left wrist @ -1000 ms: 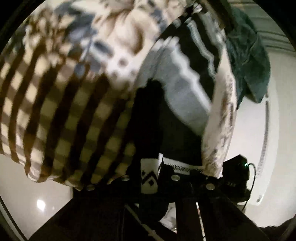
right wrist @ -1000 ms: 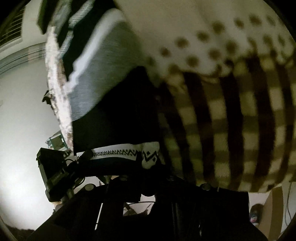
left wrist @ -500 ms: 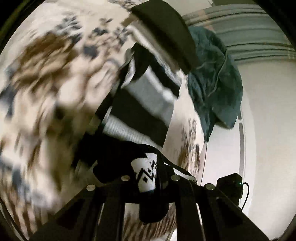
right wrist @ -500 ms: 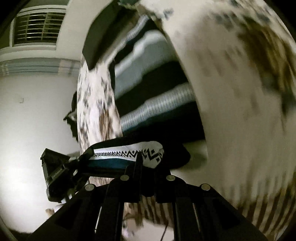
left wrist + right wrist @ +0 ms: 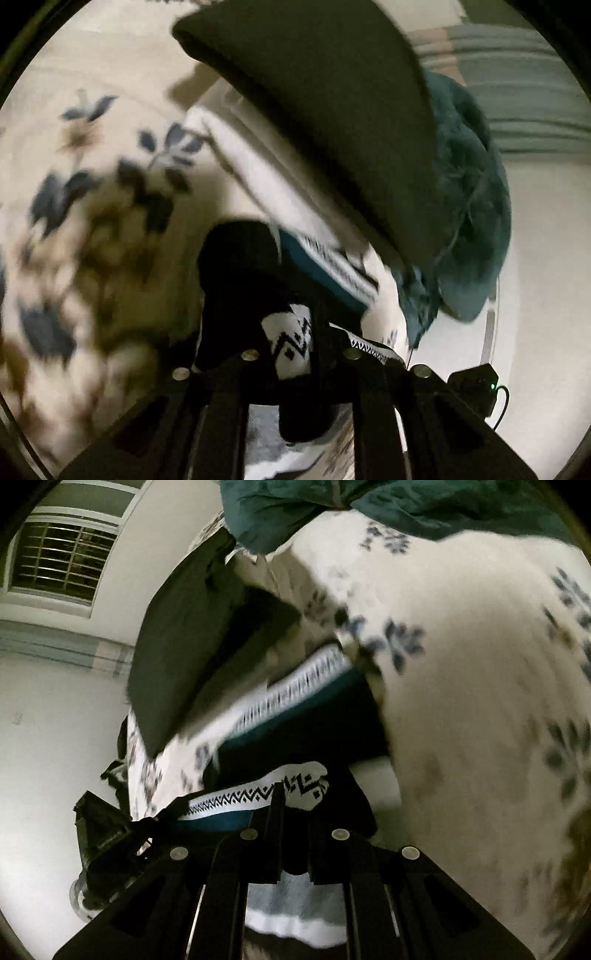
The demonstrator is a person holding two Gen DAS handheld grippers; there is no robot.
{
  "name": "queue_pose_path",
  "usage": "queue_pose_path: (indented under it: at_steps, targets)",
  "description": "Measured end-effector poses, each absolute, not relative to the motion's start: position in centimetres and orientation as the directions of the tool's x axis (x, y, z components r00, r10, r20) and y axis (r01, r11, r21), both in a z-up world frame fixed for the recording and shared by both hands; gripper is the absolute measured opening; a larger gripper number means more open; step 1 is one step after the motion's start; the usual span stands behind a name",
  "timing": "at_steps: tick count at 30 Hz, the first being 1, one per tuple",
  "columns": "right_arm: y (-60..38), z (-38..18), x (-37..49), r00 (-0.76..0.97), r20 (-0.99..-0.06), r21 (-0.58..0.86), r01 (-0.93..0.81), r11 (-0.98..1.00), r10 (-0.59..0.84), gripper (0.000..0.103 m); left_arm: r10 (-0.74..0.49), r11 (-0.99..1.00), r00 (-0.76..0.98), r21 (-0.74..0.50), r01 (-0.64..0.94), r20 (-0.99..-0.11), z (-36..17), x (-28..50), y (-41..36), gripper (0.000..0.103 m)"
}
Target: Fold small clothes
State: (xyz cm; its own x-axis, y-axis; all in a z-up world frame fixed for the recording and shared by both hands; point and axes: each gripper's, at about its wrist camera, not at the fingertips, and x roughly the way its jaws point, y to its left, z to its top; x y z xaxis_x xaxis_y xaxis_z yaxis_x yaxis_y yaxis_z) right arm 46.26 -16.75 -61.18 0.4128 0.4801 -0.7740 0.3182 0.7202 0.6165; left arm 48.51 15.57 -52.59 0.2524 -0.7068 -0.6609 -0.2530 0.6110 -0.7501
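A dark knit garment with a white zigzag-patterned band (image 5: 288,343) is pinched in my left gripper (image 5: 299,354), which is shut on its hem corner. My right gripper (image 5: 295,812) is shut on the same patterned band (image 5: 258,794) at the other corner. The band stretches between the two grippers. The garment's far end with teal and white stripes (image 5: 295,686) lies on a floral bedspread (image 5: 480,701). The other gripper shows at the lower right of the left wrist view (image 5: 472,384) and at the lower left of the right wrist view (image 5: 103,838).
A dark folded cloth (image 5: 332,110) lies beyond the garment, also in the right wrist view (image 5: 177,646). A teal garment (image 5: 469,221) is heaped at the bed's edge. A white wall and a barred window (image 5: 62,557) are at the left.
Both grippers have swung the held hem over toward the garment's far end. The checked blanket has left the view; the floral bedspread and dark folded cloth now fill it.
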Motion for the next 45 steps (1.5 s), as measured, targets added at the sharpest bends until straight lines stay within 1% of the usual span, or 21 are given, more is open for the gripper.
queue_pose_path:
  at_steps: [1, 2, 3, 4, 5, 6, 7, 11, 14, 17, 19, 23, 26, 33, 34, 35, 37, 38, 40, 43, 45]
  targets:
    - [-16.8, -61.4, 47.6, 0.41, -0.777, 0.614, 0.325, 0.719, 0.478, 0.01, -0.712, 0.6, 0.251, -0.754, -0.267, -0.655, -53.0, 49.3, 15.6, 0.037]
    - [-17.0, -61.8, 49.0, 0.409, -0.775, 0.619, 0.337, 0.709, 0.482, 0.011, -0.724, 0.575, 0.266, -0.77, -0.276, -0.636, -53.2, 49.9, 15.8, 0.061]
    - [-17.3, -62.0, 49.6, 0.411, -0.77, 0.627, 0.344, 0.699, 0.489, 0.011, -0.737, 0.55, 0.282, -0.788, -0.277, -0.614, -53.2, 50.2, 16.0, 0.068]
    - [-17.5, -62.2, 50.2, 0.409, -0.768, 0.631, 0.351, 0.692, 0.492, 0.018, -0.745, 0.532, 0.301, -0.803, -0.27, -0.595, -52.8, 50.3, 16.2, 0.071]
    - [-17.6, -62.4, 50.7, 0.402, -0.766, 0.635, 0.349, 0.689, 0.502, 0.024, -0.746, 0.529, 0.31, -0.808, -0.26, -0.589, -52.3, 50.2, 16.4, 0.071]
    - [-17.7, -62.3, 50.7, 0.401, -0.767, 0.634, 0.346, 0.692, 0.501, 0.049, -0.746, 0.531, 0.316, -0.81, -0.249, -0.586, -51.9, 50.1, 16.6, 0.071]
    - [-17.8, -62.1, 50.6, 0.405, -0.775, 0.62, 0.344, 0.705, 0.485, 0.067, -0.744, 0.537, 0.321, -0.81, -0.236, -0.587, -51.3, 49.8, 16.8, 0.071]
    - [-18.6, -60.7, 48.4, 0.408, -0.815, 0.55, 0.322, 0.771, 0.411, 0.074, -0.688, 0.627, 0.36, -0.766, -0.142, -0.63, -48.3, 46.1, 18.7, 0.071]
    - [-19.5, -60.7, 46.1, 0.389, -0.838, 0.509, 0.308, 0.804, 0.382, 0.08, -0.634, 0.683, 0.366, -0.715, -0.147, -0.681, -47.9, 41.1, 20.6, 0.072]
    - [-20.9, -62.2, 44.9, 0.343, -0.853, 0.499, 0.31, 0.809, 0.395, 0.082, -0.601, 0.7, 0.314, -0.673, -0.237, -0.735, -49.9, 34.2, 21.8, 0.072]
    - [-21.7, -63.1, 44.4, 0.315, -0.86, 0.493, 0.311, 0.812, 0.402, 0.093, -0.609, 0.67, 0.279, -0.67, -0.319, -0.742, -51.6, 30.2, 22.0, 0.072]
    - [-23.0, -65.3, 45.6, 0.264, -0.847, 0.524, 0.279, 0.805, 0.461, 0.102, -0.699, 0.492, 0.283, -0.729, -0.477, -0.657, -55.8, 25.0, 19.5, 0.072]
    - [-22.6, -66.8, 48.0, 0.214, -0.823, 0.567, 0.239, 0.789, 0.527, 0.102, -0.728, 0.397, 0.346, -0.775, -0.492, -0.593, -58.5, 25.2, 17.2, 0.072]
    - [-18.7, -70.3, 54.0, 0.088, -0.75, 0.661, 0.117, 0.741, 0.656, 0.102, -0.646, 0.208, 0.548, -0.814, -0.543, -0.531, -60.3, 26.7, 17.4, 0.073]
    - [-17.9, -71.0, 54.8, 0.068, -0.743, 0.67, 0.099, 0.736, 0.666, 0.102, -0.632, 0.183, 0.575, -0.822, -0.539, -0.519, -60.1, 26.5, 17.5, 0.064]
    - [-17.5, -71.4, 55.2, 0.06, -0.743, 0.669, 0.096, 0.737, 0.666, 0.102, -0.615, 0.166, 0.599, -0.827, -0.537, -0.513, -59.9, 26.3, 17.9, 0.046]
    - [-16.7, -71.9, 55.6, 0.053, -0.736, 0.677, 0.094, 0.73, 0.675, 0.102, -0.593, 0.129, 0.634, -0.836, -0.533, -0.496, -59.6, 26.4, 18.3, 0.029]
    - [-16.4, -71.9, 55.5, 0.06, -0.726, 0.687, 0.092, 0.72, 0.685, 0.099, -0.583, 0.122, 0.644, -0.838, -0.532, -0.494, -59.4, 26.4, 18.8, 0.027]
    - [-16.1, -71.9, 54.9, 0.069, -0.708, 0.705, 0.112, 0.7, 0.703, 0.045, -0.572, 0.135, 0.655, -0.844, -0.519, -0.494, -58.6, 27.1, 19.3, 0.025]
    - [-16.0, -71.5, 53.4, 0.089, -0.705, 0.709, 0.132, 0.693, 0.704, 0.028, -0.572, 0.205, 0.643, -0.848, -0.489, -0.509, -56.5, 28.6, 21.0, 0.024]
    - [-16.3, -70.4, 51.6, 0.13, -0.704, 0.71, 0.158, 0.686, 0.698, 0.024, -0.598, 0.264, 0.611, -0.847, -0.461, -0.518, -55.1, 29.9, 22.4, 0.024]
